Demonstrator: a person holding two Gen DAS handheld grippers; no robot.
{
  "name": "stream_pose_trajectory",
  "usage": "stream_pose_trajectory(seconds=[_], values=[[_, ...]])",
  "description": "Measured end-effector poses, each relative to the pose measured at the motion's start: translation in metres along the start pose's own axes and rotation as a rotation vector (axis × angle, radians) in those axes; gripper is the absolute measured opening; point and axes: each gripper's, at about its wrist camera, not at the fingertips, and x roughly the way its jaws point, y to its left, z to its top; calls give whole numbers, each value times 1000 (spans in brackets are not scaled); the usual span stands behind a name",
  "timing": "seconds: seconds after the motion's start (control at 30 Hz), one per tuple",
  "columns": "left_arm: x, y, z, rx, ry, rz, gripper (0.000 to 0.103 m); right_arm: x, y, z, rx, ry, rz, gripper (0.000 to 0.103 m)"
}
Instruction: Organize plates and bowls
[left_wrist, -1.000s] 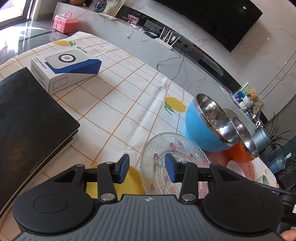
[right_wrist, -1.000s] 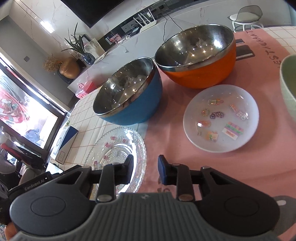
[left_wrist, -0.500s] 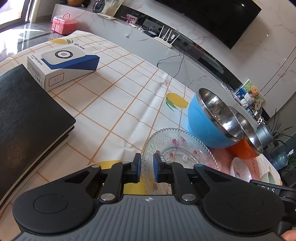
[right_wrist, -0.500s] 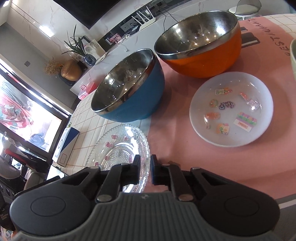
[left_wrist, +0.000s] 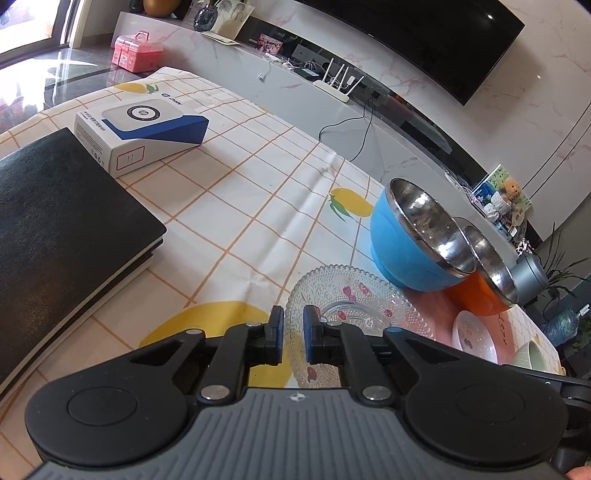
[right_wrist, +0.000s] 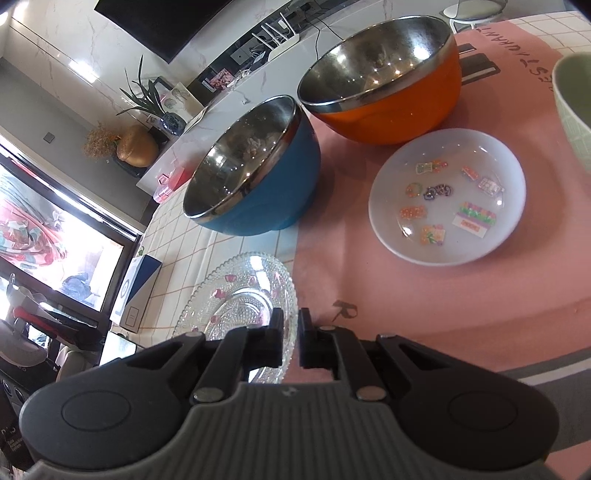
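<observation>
Your left hand-held gripper (left_wrist: 293, 328) and right hand-held gripper (right_wrist: 290, 332) each clamp the glass plate (left_wrist: 354, 306) rim, blue bowl (left_wrist: 410, 247) at 1 o'clock, black book (left_wrist: 55, 229) at 9.

The left claw (left_wrist: 293, 334) points forward and slightly downward, its two blue-padded fingers (left_wrist: 277, 328) drawn close together, parallel, with only a narrow gap between them. Its black linkage arms fold inward from the grey ribbed body. The right claw (right_wrist: 290, 338) is posed the same way: its black fingers (right_wrist: 276, 332) stand nearly together, a thin slit between them. A rim of patterned glass sits in each gap; whether the pads press it cannot be told.
</observation>
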Motion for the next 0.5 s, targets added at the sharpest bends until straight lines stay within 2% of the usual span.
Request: stream_pose_trajectory(seconds=[0.5], values=[[-74, -28, -24, 2, -34, -66, 11, -81, -4, -36, 75, -46, 54, 5]])
